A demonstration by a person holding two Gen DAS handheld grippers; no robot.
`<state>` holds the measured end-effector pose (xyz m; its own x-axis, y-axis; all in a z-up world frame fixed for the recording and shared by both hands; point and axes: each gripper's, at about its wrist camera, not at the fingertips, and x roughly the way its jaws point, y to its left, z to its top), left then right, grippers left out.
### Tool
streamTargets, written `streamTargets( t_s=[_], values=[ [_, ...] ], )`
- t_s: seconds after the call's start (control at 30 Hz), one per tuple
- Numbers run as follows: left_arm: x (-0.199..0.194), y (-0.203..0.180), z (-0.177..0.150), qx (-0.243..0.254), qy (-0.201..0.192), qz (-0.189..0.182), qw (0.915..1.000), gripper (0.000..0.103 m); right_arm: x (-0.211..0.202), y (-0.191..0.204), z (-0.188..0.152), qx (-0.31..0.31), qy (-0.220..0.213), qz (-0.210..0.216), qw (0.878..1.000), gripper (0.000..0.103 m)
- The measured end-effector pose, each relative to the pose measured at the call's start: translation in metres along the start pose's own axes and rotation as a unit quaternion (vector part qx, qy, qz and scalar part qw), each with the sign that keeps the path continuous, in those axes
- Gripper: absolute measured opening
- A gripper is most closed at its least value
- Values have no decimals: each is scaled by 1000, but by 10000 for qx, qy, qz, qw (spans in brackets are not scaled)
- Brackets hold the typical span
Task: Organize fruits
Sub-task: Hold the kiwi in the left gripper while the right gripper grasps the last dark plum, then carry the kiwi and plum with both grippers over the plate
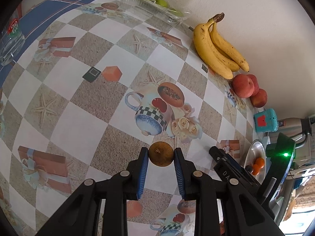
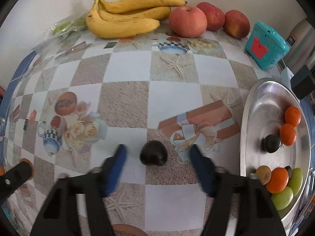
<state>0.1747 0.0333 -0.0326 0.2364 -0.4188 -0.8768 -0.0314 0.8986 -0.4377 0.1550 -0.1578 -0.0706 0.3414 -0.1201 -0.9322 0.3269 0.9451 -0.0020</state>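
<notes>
Motion blurs the right gripper (image 2: 156, 155) fingers; beside the metal tray (image 2: 254, 106), the black box (image 2: 302, 82) is cut off

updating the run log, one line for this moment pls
left claw: holds brown fruit | right claw: open around dark plum

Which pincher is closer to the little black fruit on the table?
Right. The right gripper is open with the black fruit sitting between its fingers. The left gripper is elsewhere, shut on a small brown fruit.
</notes>
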Motion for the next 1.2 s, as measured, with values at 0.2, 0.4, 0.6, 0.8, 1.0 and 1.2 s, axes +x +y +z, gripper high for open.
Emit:
streamTargets(
  t_s=[0.2, 0.4, 0.6, 0.8, 1.0, 1.2],
  values=[
    [0, -1, 0, 20, 20, 12, 10000, 28, -4, -4, 1, 123, 58, 175, 9998, 27],
    [-2, -4, -1, 70, -16, 19, 10000, 28, -13, -6, 0, 205, 30, 332, 9992, 27],
    [-2, -13, -3, 210, -17, 32, 9998, 28, -50, -5, -4, 136, -322, 307, 9989, 27],
    [-5, -24, -6, 416, -61, 46, 9991, 28, -76, -8, -13, 234, -523, 295, 9979, 27],
    [-2, -43, -15, 665, -30, 49, 9978, 28, -95, -22, -20, 379, -713, 463, 9957, 27],
    [2, -74, -27, 1000, -48, -69, 9950, 28, -100, -55, -18, 657, -777, 423, 9939, 27]
  ],
)
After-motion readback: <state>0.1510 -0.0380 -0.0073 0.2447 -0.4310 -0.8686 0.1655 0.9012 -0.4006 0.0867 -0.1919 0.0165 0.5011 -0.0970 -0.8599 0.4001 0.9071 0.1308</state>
